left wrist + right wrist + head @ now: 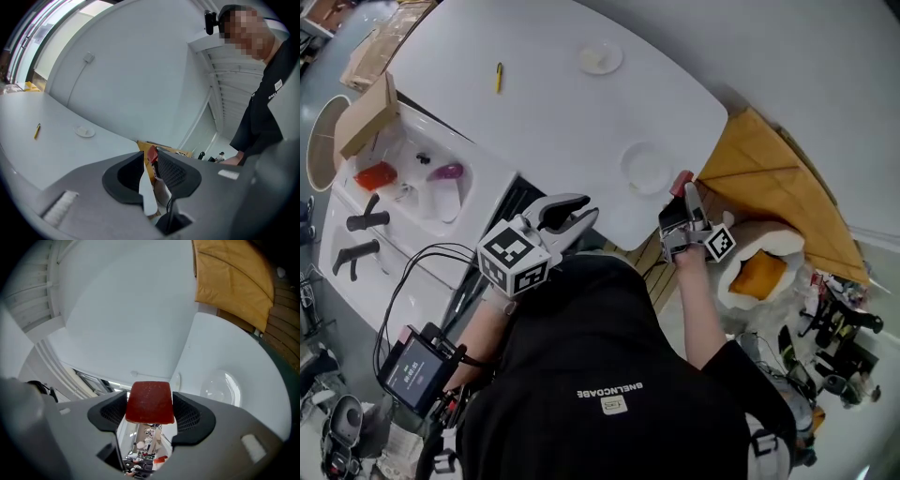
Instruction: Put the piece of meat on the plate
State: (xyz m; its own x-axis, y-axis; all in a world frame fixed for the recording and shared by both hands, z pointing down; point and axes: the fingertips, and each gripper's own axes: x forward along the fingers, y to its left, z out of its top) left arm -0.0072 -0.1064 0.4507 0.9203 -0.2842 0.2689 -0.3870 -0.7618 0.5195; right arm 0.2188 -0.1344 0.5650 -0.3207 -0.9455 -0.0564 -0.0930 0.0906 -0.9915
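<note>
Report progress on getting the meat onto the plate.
Done: the meat is picked up, clamped between the fingers of the right gripper. In hand: it is held at the edge of the table, close to the plate. Left: set it on the plate, which is bare, and let go. The left gripper is open and empty.
</note>
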